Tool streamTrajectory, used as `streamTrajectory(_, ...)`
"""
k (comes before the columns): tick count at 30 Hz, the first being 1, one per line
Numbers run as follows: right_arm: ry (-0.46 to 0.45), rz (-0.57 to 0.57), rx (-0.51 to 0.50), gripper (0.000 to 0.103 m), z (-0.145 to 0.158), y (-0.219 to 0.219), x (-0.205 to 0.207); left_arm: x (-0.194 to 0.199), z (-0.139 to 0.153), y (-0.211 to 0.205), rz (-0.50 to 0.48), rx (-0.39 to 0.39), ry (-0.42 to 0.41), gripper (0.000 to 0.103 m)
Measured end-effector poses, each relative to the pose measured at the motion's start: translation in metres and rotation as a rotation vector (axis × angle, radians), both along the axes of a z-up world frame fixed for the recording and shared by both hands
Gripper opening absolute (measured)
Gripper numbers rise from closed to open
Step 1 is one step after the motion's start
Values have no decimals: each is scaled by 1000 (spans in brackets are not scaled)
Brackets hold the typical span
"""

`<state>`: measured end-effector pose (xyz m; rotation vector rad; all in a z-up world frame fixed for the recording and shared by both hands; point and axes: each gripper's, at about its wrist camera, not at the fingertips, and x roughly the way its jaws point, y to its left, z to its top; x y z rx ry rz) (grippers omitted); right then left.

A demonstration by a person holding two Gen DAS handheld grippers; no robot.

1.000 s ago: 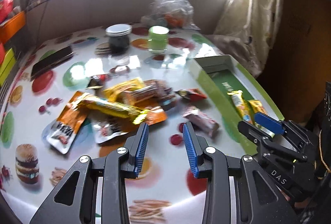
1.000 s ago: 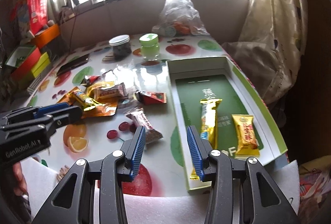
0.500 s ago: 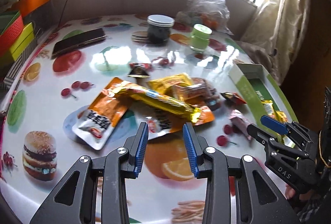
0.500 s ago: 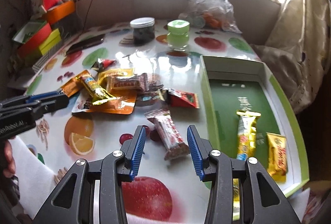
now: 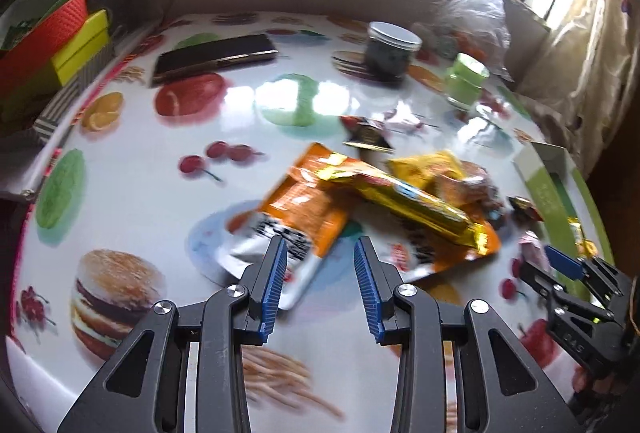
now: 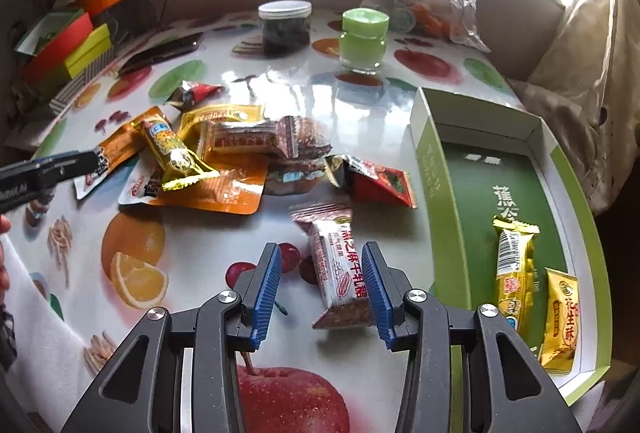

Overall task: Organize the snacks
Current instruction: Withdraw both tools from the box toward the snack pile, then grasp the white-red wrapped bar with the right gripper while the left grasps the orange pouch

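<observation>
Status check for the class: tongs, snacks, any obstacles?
Left tongs open over orange pouch. Right tongs open, straddling pink-white snack bar. Green box holds two snacks. Path clear.

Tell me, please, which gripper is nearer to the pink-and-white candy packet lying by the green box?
Right. The right gripper has the pink-and-white candy packet between its open fingers; the left gripper is over by the orange pouch, away from it.

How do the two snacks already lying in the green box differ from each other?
The gold bar is long and narrow; the orange packet is shorter and squatter. The gold bar shows a white barcode panel, the orange packet a round emblem above red characters. The gold bar lies further from the box's right wall, the orange packet beside it. Both are sealed, lie flat and lengthwise.
</observation>
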<state>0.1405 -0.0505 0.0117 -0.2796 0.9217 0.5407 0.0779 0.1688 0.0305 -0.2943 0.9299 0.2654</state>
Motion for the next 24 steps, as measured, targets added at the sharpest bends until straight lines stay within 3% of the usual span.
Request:
streamTrajectory(4, 19, 7, 10, 41, -2, 4, -1, 7, -10, 17, 20, -5, 30, 50)
streamTrajectory(15, 29, 32, 35, 39, -3, 14, -9, 28, -17, 26, -85, -10, 55, 52)
streamTrajectory(24, 30, 25, 49, 39, -3, 12, -9, 36, -21, 7, -212, 56, 86, 52)
